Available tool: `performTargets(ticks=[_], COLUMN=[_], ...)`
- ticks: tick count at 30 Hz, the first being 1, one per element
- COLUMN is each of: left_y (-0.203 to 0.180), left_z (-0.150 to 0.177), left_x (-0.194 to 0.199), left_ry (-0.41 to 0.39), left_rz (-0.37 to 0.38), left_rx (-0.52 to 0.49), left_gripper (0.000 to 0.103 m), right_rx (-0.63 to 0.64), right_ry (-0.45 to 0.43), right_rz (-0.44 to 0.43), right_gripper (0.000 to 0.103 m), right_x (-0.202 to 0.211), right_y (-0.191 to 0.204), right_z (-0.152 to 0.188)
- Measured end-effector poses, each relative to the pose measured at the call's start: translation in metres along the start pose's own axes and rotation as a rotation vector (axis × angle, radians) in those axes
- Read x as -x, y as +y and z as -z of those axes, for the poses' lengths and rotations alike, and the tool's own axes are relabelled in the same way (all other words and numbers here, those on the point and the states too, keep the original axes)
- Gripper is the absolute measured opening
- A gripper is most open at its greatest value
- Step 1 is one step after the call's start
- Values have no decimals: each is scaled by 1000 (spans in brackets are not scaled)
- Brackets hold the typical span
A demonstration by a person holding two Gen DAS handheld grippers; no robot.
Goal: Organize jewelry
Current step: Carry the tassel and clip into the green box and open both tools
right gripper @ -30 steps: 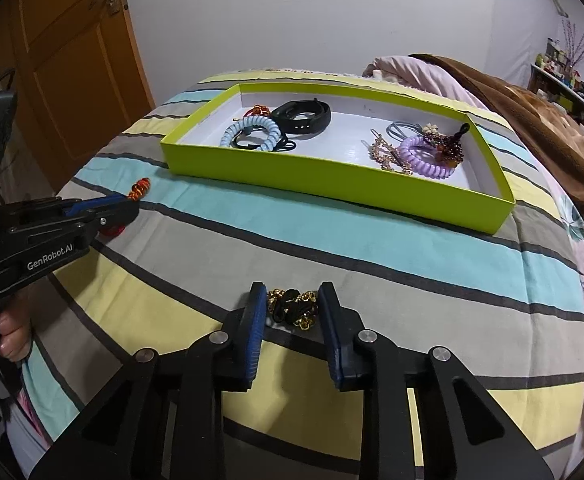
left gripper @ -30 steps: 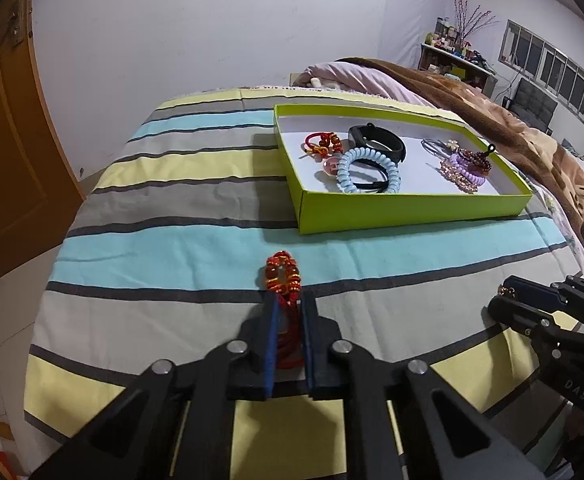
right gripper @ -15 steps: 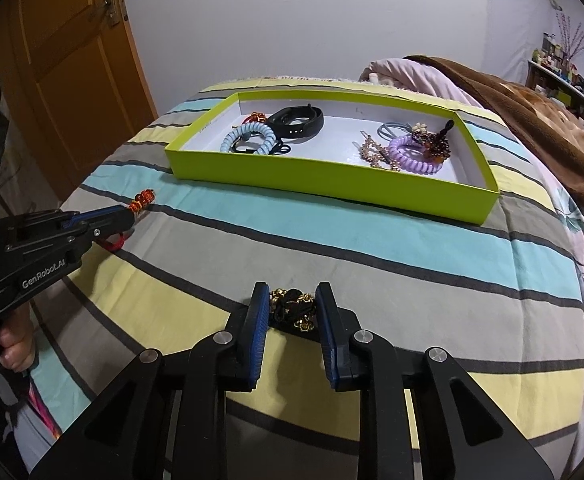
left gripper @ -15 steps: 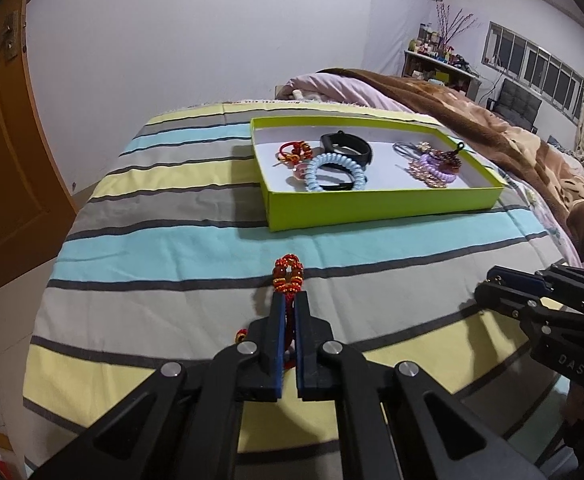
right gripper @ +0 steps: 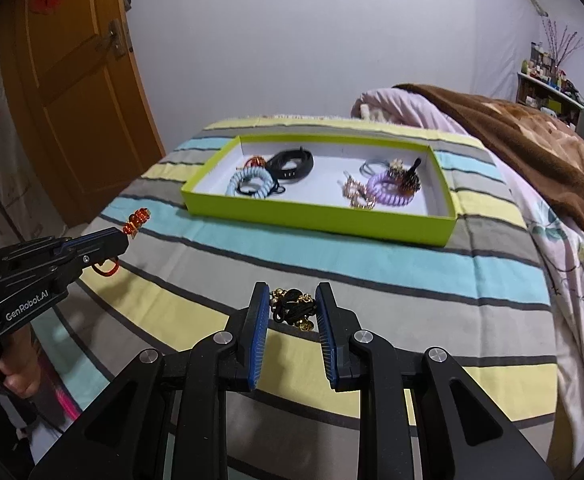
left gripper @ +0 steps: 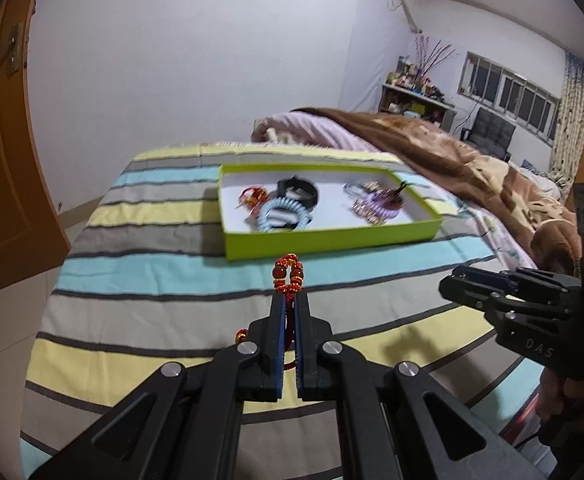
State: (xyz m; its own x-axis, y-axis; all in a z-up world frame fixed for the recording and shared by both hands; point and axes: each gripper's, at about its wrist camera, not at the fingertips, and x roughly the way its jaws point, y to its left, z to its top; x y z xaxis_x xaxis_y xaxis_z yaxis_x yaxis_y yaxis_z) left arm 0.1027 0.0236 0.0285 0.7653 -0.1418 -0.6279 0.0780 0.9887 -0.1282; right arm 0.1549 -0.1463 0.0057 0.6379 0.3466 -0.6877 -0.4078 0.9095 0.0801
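Observation:
My left gripper [left gripper: 289,300] is shut on a red beaded bracelet [left gripper: 288,277] and holds it above the striped bedspread, in front of the lime green box [left gripper: 332,238]. The bracelet also shows in the right wrist view [right gripper: 135,222], where its red cord hangs below the left gripper [right gripper: 121,242]. My right gripper [right gripper: 292,300] is shut on a black and gold hair tie [right gripper: 294,308], held above the bed. The green box [right gripper: 320,216] holds a light blue coil tie [right gripper: 251,184], a black band [right gripper: 292,164] and a purple coil tie [right gripper: 392,194].
The bed has a striped cover [right gripper: 372,264] and a brown blanket [right gripper: 524,136] at the right. An orange door [right gripper: 71,92] stands at the left. A shelf and windows [left gripper: 508,92] are at the far right.
Both grippers have risen with their pieces, the bracelet and the hair tie lifted off the bedspread. The view of the room has tilted up.

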Motion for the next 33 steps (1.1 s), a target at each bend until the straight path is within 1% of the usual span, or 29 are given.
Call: performTargets(ticks=[7,15,24,33], left_y=[-9,-18,-26,-31], left_z=[-15,-31,-53,-73], left_x=[1,-8,-34,-73], left_ry=[-23,-36,-33,-11], left_rz=[18,23,32,32], left_rx=[-9,-33,-68,-87], left_gripper=[4,4,4,4], right_rx=[10,11,20,11], right_ry=[-31,-49,-69,-54], right_rz=[6,11,27,49], right_gripper=[24,24,24,24], right_x=[11,9,-6,-38], right_y=[-1,-11,-24,-49], right_z=[-9,-24,-47,-72])
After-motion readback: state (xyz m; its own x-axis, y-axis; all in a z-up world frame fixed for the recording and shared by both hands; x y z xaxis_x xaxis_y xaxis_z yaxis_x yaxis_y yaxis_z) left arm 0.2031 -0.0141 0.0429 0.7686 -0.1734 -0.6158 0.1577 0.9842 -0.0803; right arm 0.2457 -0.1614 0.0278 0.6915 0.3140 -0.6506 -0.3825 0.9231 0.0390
